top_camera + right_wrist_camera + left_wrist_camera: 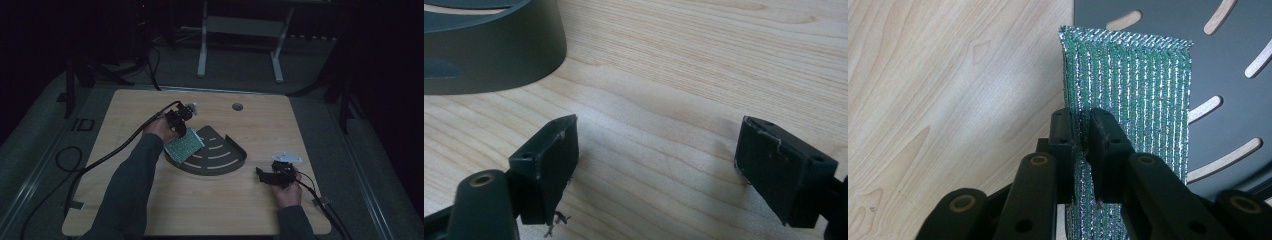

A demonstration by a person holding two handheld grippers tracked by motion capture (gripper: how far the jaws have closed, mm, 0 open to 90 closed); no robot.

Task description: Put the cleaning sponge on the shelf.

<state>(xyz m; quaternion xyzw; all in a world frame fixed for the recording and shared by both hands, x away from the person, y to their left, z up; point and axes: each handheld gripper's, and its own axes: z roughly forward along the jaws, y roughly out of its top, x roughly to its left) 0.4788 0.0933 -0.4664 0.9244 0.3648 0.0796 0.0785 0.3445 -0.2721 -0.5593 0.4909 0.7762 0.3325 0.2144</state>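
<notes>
Dim, murky high view; gripper views bright, sharp.

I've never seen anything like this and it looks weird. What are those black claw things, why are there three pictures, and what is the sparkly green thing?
A person sits at a wooden table and holds a squeezing tool, called a gripper, in each hand. One picture comes from a camera above the table. The other two come from small cameras riding on the grippers, looking along their black jaws.

On the table lies a dark grey tray shaped like a fan, with curved slots. The sparkly green thing is a scrubbing pad. It stands between the jaws of the left gripper, at the tray's edge; I can't tell whether they still squeeze it. The right gripper is wide open, holding nothing, with bare wood between its jaws.
</notes>
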